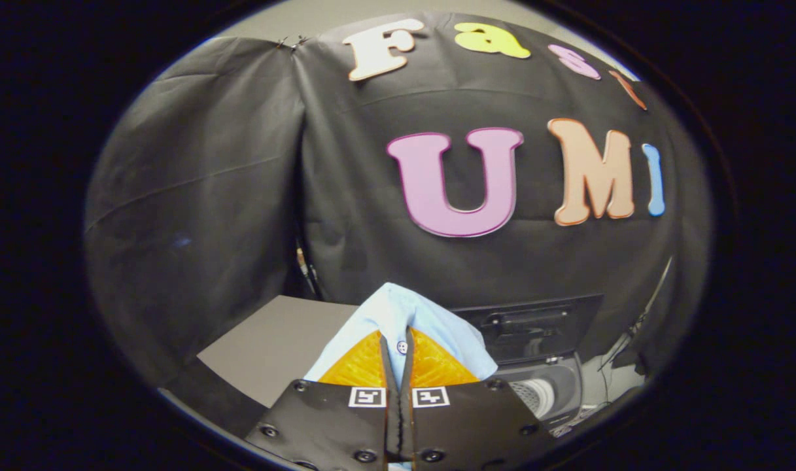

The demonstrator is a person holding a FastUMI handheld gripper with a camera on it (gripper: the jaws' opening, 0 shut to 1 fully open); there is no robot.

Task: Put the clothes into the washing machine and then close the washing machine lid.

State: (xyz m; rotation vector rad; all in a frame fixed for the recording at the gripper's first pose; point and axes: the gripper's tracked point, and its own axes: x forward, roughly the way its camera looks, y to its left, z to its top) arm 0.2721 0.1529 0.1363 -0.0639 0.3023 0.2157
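Black cloth walls back a grey tabletop (273, 343); fingers (398, 366) pinch a blue shirt (398, 311) near the open washing machine (545, 386).

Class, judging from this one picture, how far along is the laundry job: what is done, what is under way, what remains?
Done: the gripper is shut on the light blue shirt, lifted above the grey table. Under way: carrying it toward the washing machine, just ahead, whose lid stands raised with the drum showing. Left: dropping the shirt in and closing the lid.
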